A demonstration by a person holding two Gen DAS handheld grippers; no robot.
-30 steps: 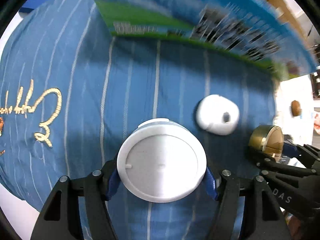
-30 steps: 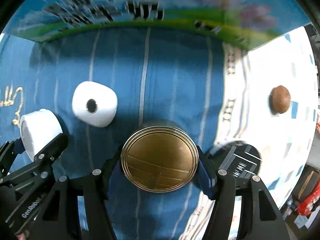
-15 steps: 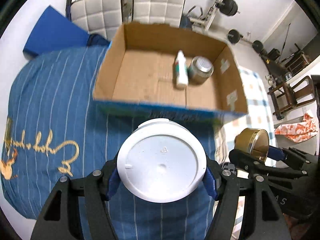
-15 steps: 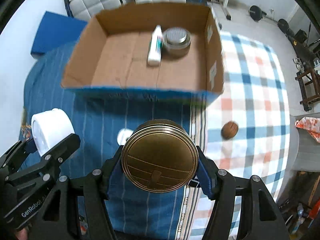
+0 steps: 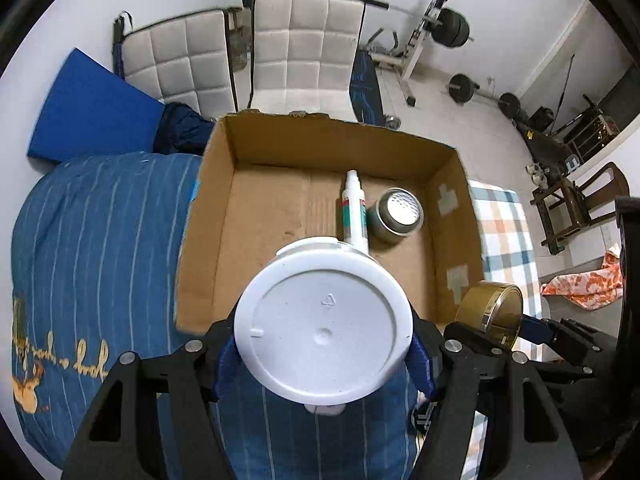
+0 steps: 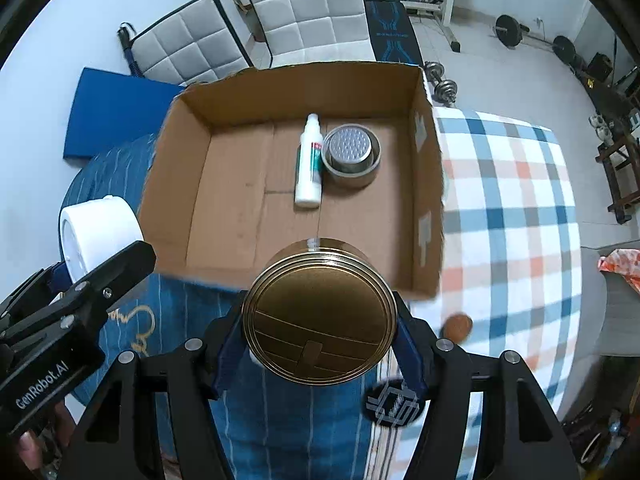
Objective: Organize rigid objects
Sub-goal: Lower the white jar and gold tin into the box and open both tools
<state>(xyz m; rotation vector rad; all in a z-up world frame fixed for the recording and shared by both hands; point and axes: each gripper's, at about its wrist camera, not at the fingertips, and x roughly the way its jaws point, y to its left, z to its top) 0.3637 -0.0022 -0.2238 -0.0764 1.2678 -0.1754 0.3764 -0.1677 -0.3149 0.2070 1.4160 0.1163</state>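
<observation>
My left gripper (image 5: pixel 323 360) is shut on a white plastic jar (image 5: pixel 323 327), held above the near edge of an open cardboard box (image 5: pixel 208 216). My right gripper (image 6: pixel 320 340) is shut on a gold metal tin (image 6: pixel 319 319), held beside it above the box's near wall (image 6: pixel 280 276). The tin also shows in the left wrist view (image 5: pixel 491 315), and the white jar in the right wrist view (image 6: pixel 98 232). Inside the box lie a white bottle (image 6: pixel 310 164) and a round silver tin (image 6: pixel 351 155).
The box sits on a bed with a blue striped cover (image 5: pixel 100 240) and a checked blanket (image 6: pixel 512 200). A small brown ball (image 6: pixel 459 327) and a black disc (image 6: pixel 394 404) lie on the bed. White padded chairs (image 5: pixel 304 48) and gym weights stand behind.
Both grippers have risen from close to the bed and moved toward the box, each carrying its object. The box's inside has come into view, and the white roll has dropped out of sight.
</observation>
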